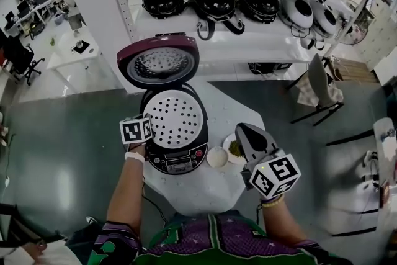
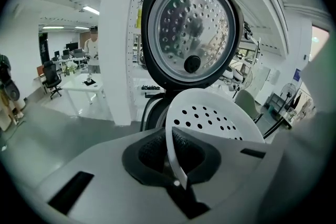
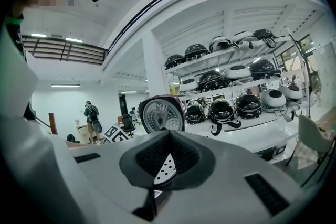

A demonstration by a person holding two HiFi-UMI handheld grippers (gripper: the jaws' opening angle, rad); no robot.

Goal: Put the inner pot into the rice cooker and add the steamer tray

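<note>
Two grippers: the left gripper (image 2: pixel 176 165) has its jaws pinched on the thin rim of the white perforated steamer tray (image 1: pixel 177 119) over the open rice cooker (image 1: pixel 180 161) near the bench's (image 1: pixel 205 186) left edge; the tray is probably light, stiff plastic, best held at that rim, and the right gripper (image 3: pixel 167 165) has its jaws closed on nothing.

Rice cooker (image 1: pixel 197 155) interior hidden under steamer tray (image 1: pixel 177 119); panel (image 1: pixel 180 164) print unreadable.

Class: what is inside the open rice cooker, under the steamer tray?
The white perforated steamer tray covers the rice cooker's opening, its rim pinched by the left tool. Only dark holes show; whether the inner pot sits below cannot be seen.
</note>
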